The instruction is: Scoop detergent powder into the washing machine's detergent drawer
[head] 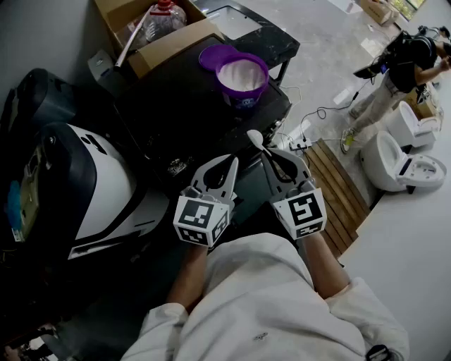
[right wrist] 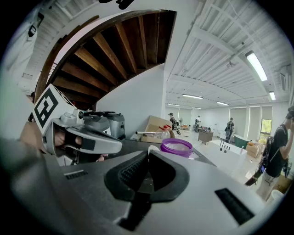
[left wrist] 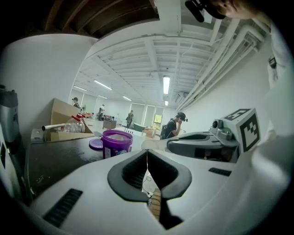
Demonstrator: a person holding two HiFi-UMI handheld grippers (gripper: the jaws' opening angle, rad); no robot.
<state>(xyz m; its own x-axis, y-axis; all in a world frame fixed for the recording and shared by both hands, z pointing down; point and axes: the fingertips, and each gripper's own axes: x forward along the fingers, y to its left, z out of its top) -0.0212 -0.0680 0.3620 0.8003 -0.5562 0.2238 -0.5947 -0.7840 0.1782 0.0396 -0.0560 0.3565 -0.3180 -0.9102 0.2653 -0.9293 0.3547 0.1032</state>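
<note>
The left gripper point(head: 230, 166) is pressed together and empty, while the right gripper point(head: 272, 156) pinches the spoon point(head: 254, 137) by its thin handle, so it may twist and spill powder point(head: 240, 72).

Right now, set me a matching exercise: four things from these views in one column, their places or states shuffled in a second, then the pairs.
Things:
1. purple tub
2. purple lid
3. white scoop
4. plastic bottle

Places or states:
A. in the cardboard box
B. clamped in the right gripper
C. open, white powder inside
D. flat on the black top, beside the tub

Pairs: 1-C, 2-D, 3-B, 4-A
</note>
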